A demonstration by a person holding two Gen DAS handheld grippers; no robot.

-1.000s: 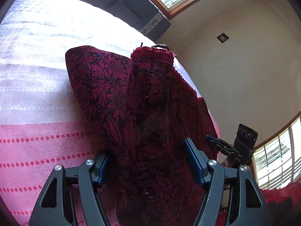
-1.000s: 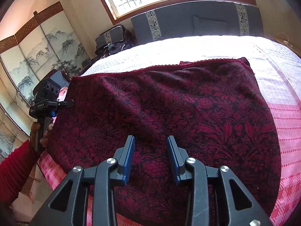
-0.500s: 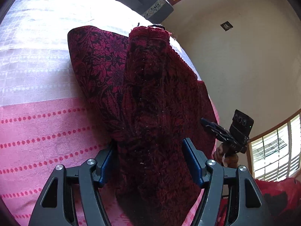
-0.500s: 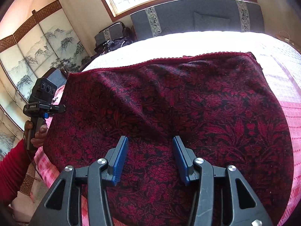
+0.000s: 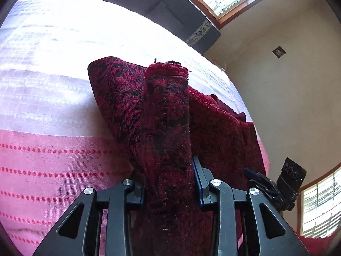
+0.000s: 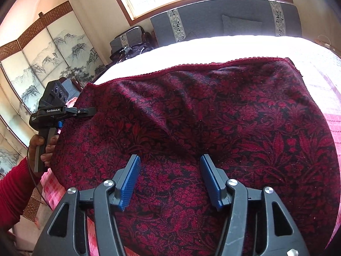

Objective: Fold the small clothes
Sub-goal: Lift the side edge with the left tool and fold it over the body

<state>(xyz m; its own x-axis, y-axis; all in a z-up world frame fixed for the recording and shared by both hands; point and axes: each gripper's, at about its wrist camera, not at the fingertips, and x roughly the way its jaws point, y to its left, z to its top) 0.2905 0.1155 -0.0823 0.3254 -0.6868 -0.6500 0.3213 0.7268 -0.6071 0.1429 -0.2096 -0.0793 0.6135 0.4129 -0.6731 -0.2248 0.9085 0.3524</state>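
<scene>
A dark red floral cloth lies spread over the bed. My left gripper has a raised ridge of that cloth bunched between its jaws, which are closing and press on both sides of it. From the right wrist view the left gripper sits at the cloth's left edge, held by a hand in a red sleeve. My right gripper hovers over the cloth's near middle with its jaws opening and nothing pinched between its blue pads. The right gripper also shows at the cloth's right edge.
The bedcover is pink with dotted stripes near me and white further off. A grey padded headboard stands under a window at the far end. A painted folding screen lines the left wall beyond the bed's edge.
The left jaws have closed in tight on the cloth ridge and the left gripper has lifted and tilted a little. The right jaws have spread wider over the cloth.
</scene>
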